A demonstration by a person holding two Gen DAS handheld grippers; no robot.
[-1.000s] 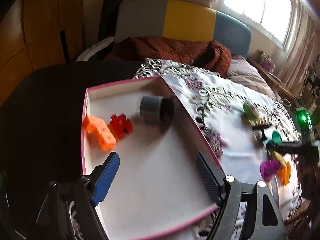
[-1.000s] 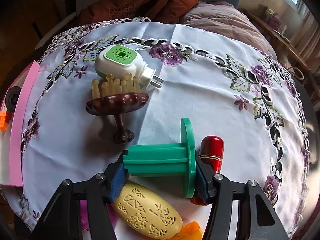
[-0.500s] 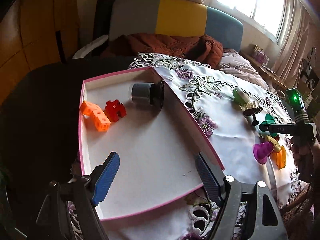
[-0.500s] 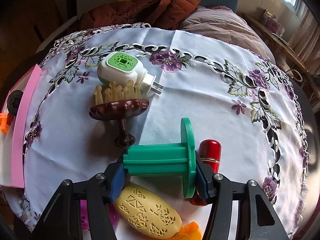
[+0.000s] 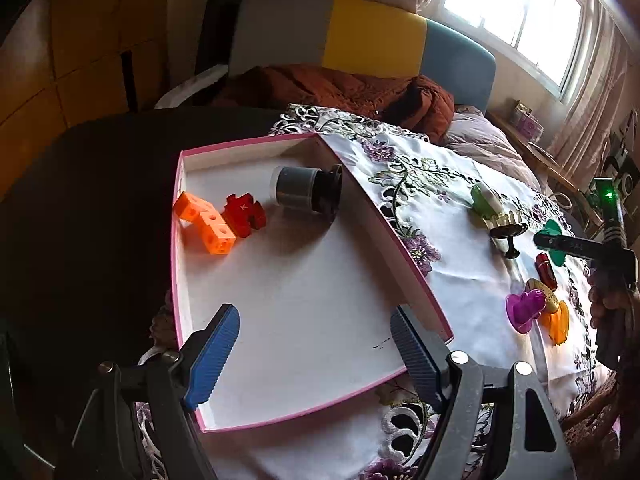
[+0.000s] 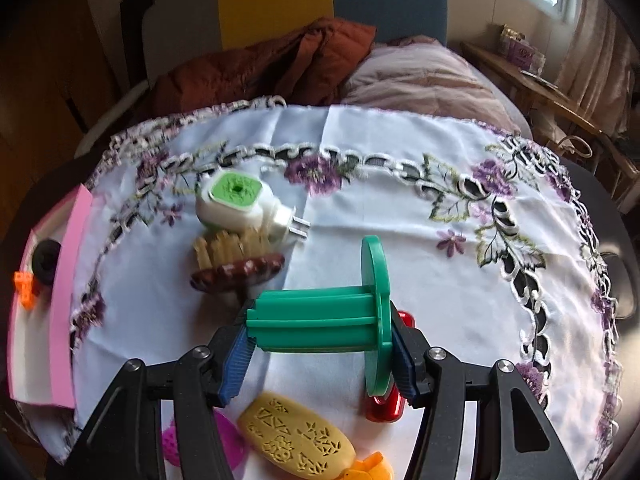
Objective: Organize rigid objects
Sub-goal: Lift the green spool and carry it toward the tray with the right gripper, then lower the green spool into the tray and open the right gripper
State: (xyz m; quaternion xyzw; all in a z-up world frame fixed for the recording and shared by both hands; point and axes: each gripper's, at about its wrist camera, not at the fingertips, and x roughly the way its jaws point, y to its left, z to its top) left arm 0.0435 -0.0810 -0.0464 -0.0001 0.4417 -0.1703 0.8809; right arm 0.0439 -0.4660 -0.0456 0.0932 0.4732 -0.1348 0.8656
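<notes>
My right gripper [image 6: 320, 344] is shut on a green plastic spool [image 6: 320, 320] and holds it lifted above the embroidered tablecloth [image 6: 400, 220]; it also shows in the left wrist view [image 5: 556, 242]. My left gripper [image 5: 316, 344] is open and empty over the near end of a pink-rimmed white tray [image 5: 404, 248]. In the tray lie orange blocks [image 5: 206, 228], a red puzzle piece [image 5: 244, 214] and a grey cylinder [image 5: 304, 190].
On the cloth lie a green-and-white plug-in device [image 6: 240, 204], a brown brush [image 6: 236, 268], a red tube [image 6: 386, 404], a yellow patterned oval [image 6: 296, 440], a magenta piece [image 5: 524, 306] and an orange piece [image 5: 558, 322]. A sofa with a rust blanket [image 5: 340, 88] is behind.
My right gripper has lifted the green spool up off the cloth and away from the red tube. My left gripper has pulled back toward the tray's near end.
</notes>
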